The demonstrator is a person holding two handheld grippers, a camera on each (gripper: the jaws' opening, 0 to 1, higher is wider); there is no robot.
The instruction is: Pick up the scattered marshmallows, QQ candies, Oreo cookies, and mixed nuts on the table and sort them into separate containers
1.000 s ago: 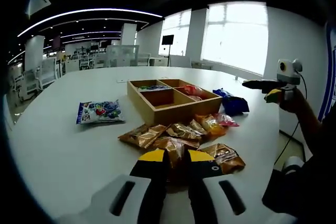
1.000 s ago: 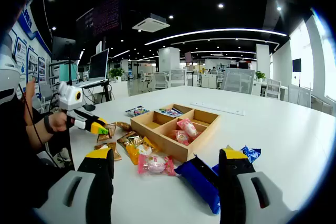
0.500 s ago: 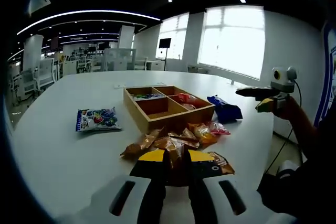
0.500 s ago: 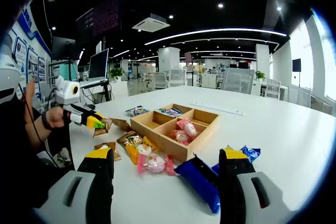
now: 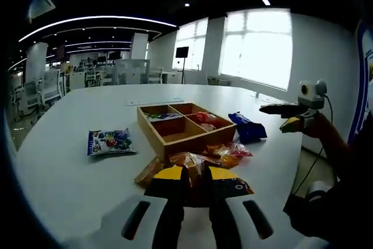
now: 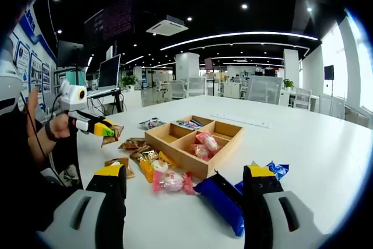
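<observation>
Snack packets lie scattered on a big white table (image 6: 303,138) that takes up the middle and lower part of both views. At the centre of the table sits a wooden tray (image 6: 195,139) with four compartments; in the right gripper view one near compartment holds pink packets (image 6: 205,144) and a far one holds a blue-printed packet, while the other two look bare. In the left gripper view the same tray (image 5: 185,127) sits just above centre. A dark blue packet (image 6: 224,201) lies at the lower middle of the right gripper view, between the two widely spread jaws of the right gripper (image 6: 185,193), which holds nothing. Just left of it is a pink packet (image 6: 173,182), and golden-brown packets (image 6: 143,157) cluster against the tray's near left side. A blue and white candy bag (image 5: 111,142) lies alone at the left of the left gripper view, well apart from the tray. The left gripper (image 5: 194,182), at the bottom centre of its own view, has its jaws nearly together, pinching a golden-brown packet (image 5: 189,162); in the right gripper view it appears at the left (image 6: 104,129), lifted above the table with the packet hanging from its tips.
</observation>
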